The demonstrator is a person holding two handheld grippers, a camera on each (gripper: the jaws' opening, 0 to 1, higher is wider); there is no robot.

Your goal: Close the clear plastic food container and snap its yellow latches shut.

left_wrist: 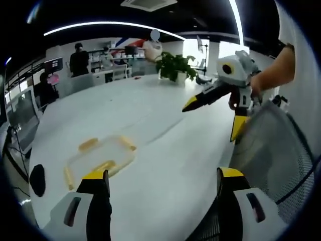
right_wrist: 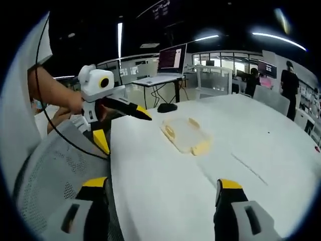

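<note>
I'm working in an open office: a long white desk point(left_wrist: 150, 115), mesh chairs point(left_wrist: 271, 150), a monitor point(right_wrist: 172, 57) and mouse point(right_wrist: 167, 107), a potted plant point(left_wrist: 175, 65), glass partitions point(right_wrist: 215, 75), strip lights point(left_wrist: 110, 24), people point(left_wrist: 78, 59) at workstations behind.

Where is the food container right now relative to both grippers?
The clear food container lies flat on the white table, ahead of the open left gripper toward its left jaw; in the right gripper view it lies mid-table, untouched by either gripper.
</note>
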